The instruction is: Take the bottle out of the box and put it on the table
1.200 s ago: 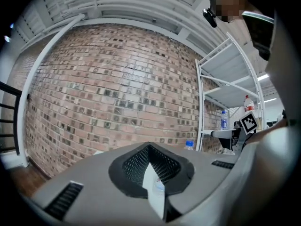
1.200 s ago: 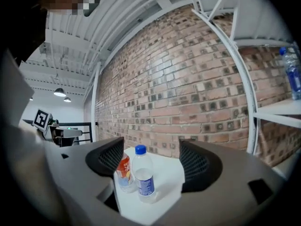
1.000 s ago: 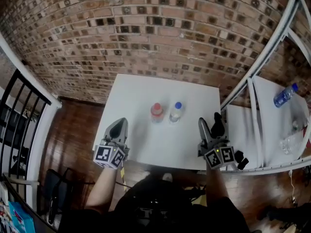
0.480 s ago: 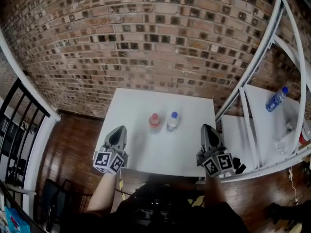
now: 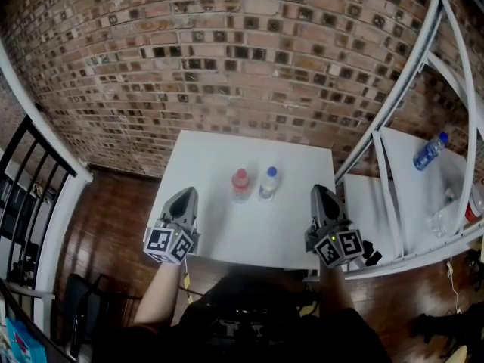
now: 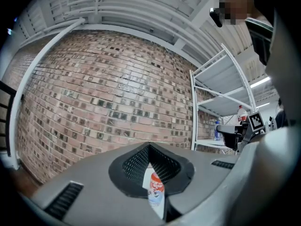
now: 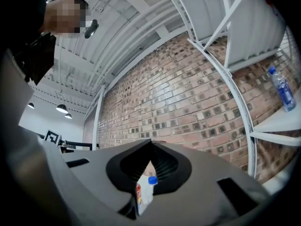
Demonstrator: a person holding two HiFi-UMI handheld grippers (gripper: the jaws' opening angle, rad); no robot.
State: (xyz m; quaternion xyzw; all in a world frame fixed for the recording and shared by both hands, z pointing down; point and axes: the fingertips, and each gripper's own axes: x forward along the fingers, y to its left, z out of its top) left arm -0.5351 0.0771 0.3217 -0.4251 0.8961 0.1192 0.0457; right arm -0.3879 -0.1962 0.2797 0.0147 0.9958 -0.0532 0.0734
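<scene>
Two small bottles stand upright side by side on the white table (image 5: 219, 229): a red-capped one (image 5: 240, 182) and a blue-capped one (image 5: 268, 181). My left gripper (image 5: 184, 195) hovers over the table's near left part, shut and empty, apart from the bottles. My right gripper (image 5: 319, 193) hangs at the near right edge, also shut with nothing in it. In the left gripper view the red-capped bottle (image 6: 155, 188) shows through the notch in the closed jaws. The right gripper view shows the blue-capped bottle (image 7: 146, 192) the same way. No box is in sight.
A white metal shelf rack (image 5: 393, 119) stands right of the table; a blue-capped bottle (image 5: 428, 152) lies on its shelf, with clear bottles (image 5: 446, 218) further right. A brick wall (image 5: 227, 51) rises behind the table. A black railing (image 5: 30, 195) runs at the left over wooden floor.
The right gripper's jaws, open a second ago, have closed on nothing, and that gripper has lifted slightly. The left gripper and both bottles have stayed where they were.
</scene>
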